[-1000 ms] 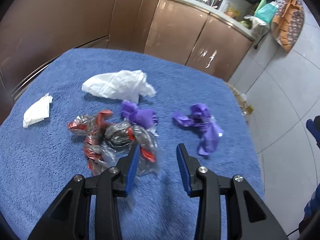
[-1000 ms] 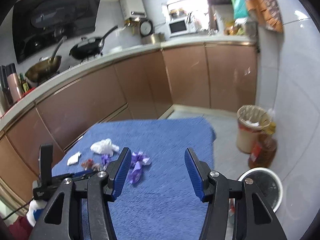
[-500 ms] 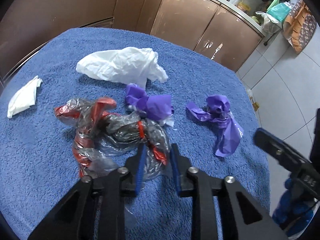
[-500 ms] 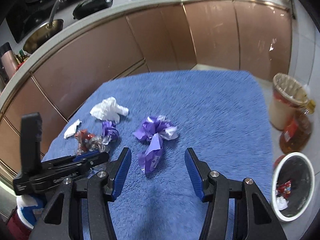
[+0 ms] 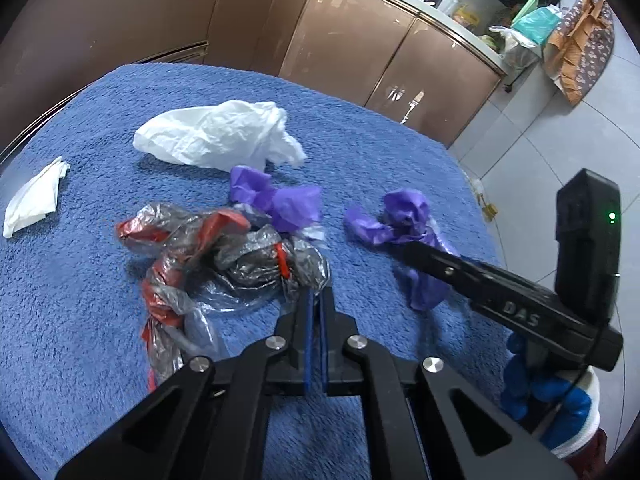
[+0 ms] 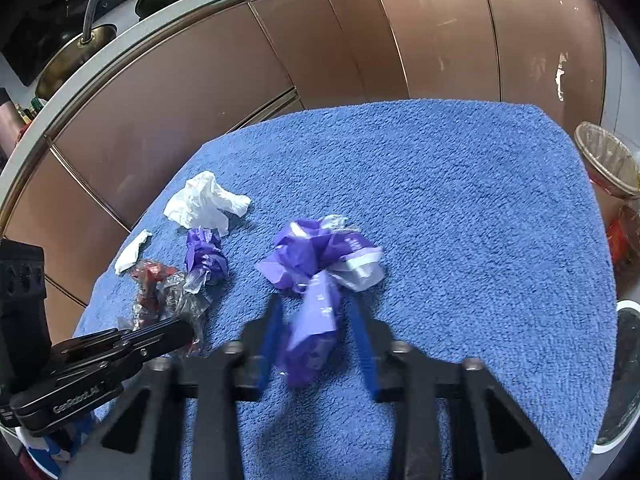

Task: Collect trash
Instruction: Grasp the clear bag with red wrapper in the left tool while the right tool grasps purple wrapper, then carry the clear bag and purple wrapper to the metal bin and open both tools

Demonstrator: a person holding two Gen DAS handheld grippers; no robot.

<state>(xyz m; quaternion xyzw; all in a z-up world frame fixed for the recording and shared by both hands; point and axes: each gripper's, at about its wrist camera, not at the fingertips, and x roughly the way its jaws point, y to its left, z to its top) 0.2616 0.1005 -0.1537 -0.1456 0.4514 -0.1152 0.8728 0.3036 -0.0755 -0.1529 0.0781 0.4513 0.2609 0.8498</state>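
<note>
On the blue towel [image 5: 80,320] lie a clear-and-red plastic wrapper [image 5: 224,256], a small purple wad [image 5: 276,200], a purple crumpled bag [image 5: 404,228], a white plastic bag [image 5: 216,136] and a white tissue [image 5: 36,196]. My left gripper [image 5: 316,296] is shut on the near edge of the clear-and-red wrapper. My right gripper [image 6: 316,320] is open, its fingers on either side of the purple crumpled bag [image 6: 320,272], low over the towel. The wrapper [image 6: 168,296], the wad [image 6: 204,256] and the white bag [image 6: 204,200] also show in the right wrist view.
Brown kitchen cabinets [image 6: 320,40] stand behind the table. A lined bin [image 6: 608,160] and a white bucket [image 6: 620,380] stand on the floor off the table's right edge. The tissue also shows in the right wrist view [image 6: 132,252].
My left gripper has closed on the clear-and-red wrapper. My right gripper has come down and forward so that its open fingers straddle the purple crumpled bag.
</note>
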